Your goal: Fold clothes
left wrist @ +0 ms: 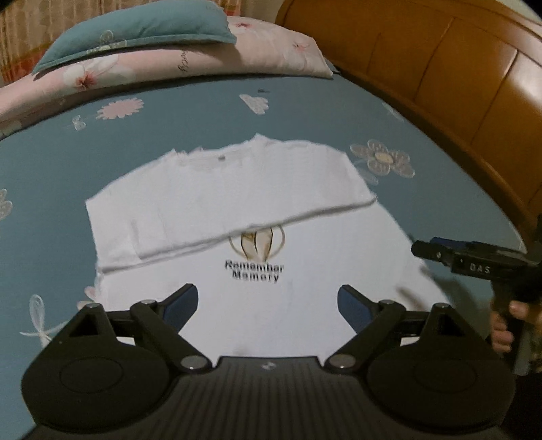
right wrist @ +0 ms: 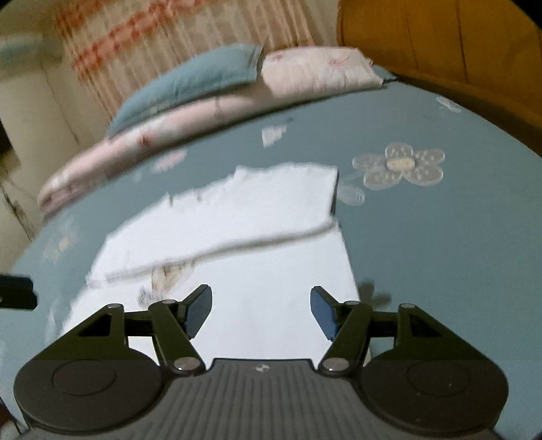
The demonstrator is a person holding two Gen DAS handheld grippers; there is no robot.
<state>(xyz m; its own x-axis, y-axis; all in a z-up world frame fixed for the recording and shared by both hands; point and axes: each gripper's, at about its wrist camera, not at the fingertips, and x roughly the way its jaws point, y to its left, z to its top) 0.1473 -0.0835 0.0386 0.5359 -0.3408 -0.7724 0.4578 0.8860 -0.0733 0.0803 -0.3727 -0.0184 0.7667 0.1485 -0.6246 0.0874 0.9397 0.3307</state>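
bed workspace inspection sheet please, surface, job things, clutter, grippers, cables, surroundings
surface: blue bedsheet with flower prints, flat.
job's things: white t-shirt spread on the sheet, far part folded over toward the print, partly covering it.
clutter: teal pillow on pink quilt at the far edge.
grippers: left hand-held gripper open above the shirt, empty; right hand-held gripper open, empty, over the shirt's right part.
cables: nothing seen.
surroundings: wooden headboard on the right; curtain behind the bed.
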